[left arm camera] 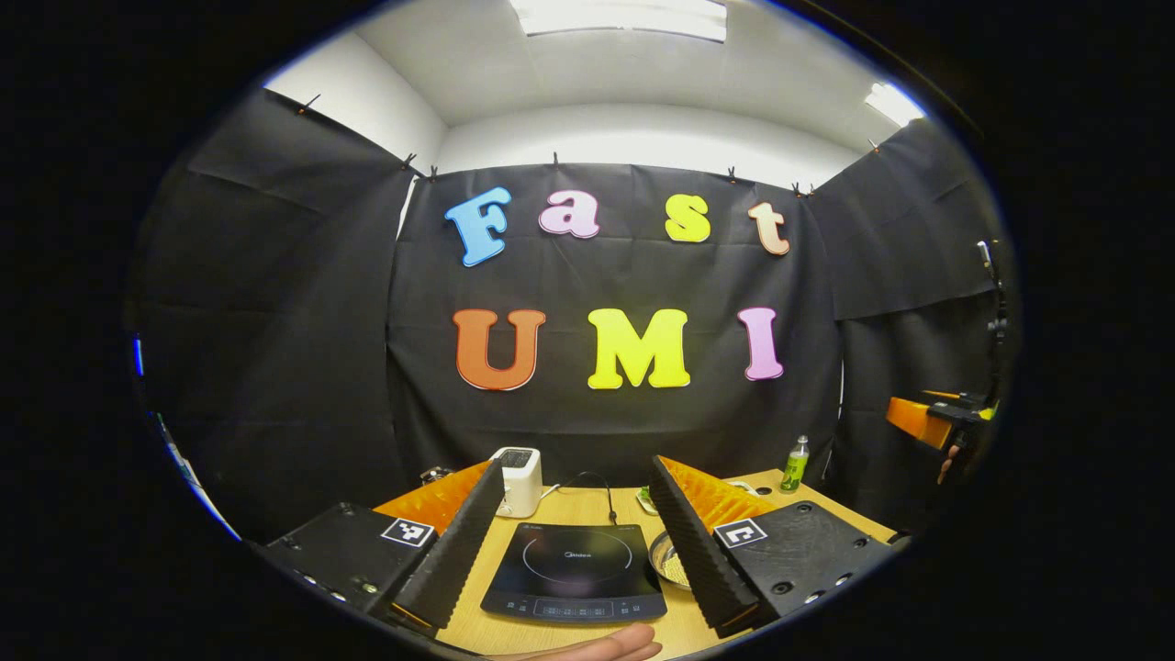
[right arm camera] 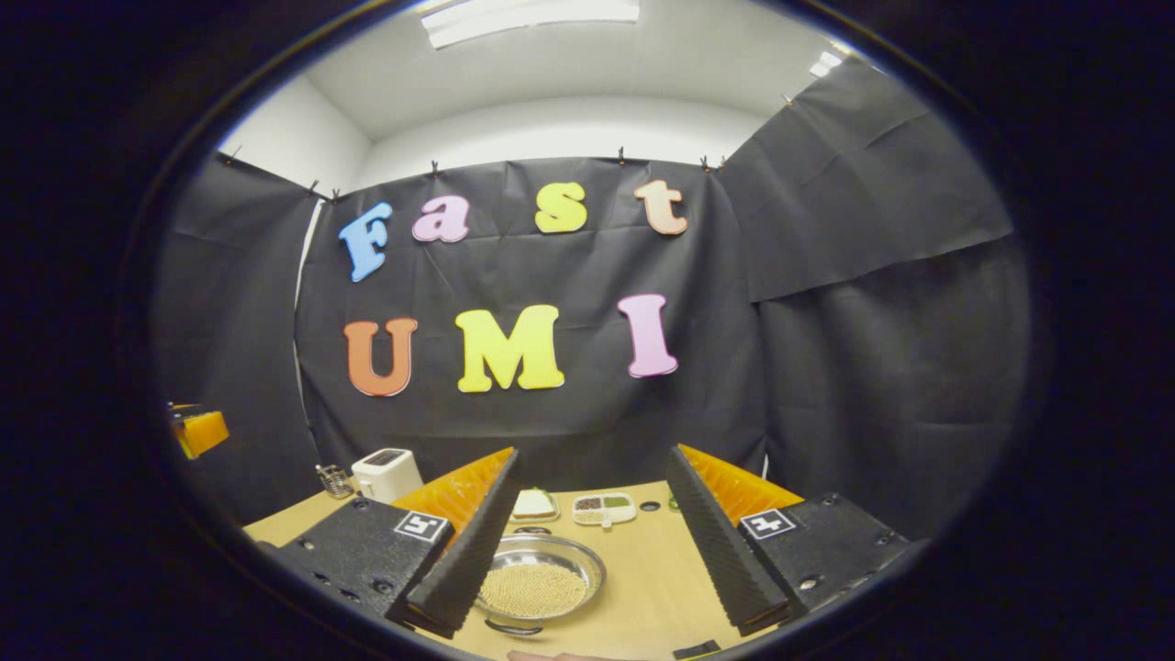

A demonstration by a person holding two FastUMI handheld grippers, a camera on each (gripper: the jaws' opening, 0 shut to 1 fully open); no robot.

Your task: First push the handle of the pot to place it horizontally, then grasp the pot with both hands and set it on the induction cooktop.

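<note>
both grippers spread wide and holding nothing, left gripper (left arm camera: 578, 542) over the induction cooktop (left arm camera: 576, 569), right gripper (right arm camera: 592, 532) above the bead-filled pot (right arm camera: 540, 576) beside it, toaster (left arm camera: 519, 479) behind, green bottle (left arm camera: 795, 464) far corner, 2 small trays (right arm camera: 603, 508) beyond the pot

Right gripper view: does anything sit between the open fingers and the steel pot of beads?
Nothing visible does. The shallow steel pot lies on bare wooden table just ahead of the right gripper; small dishes sit beyond it.

Toaster (left arm camera: 520, 480) and cable (left arm camera: 601, 491) crowd behind the cooktop (left arm camera: 576, 571).
</note>
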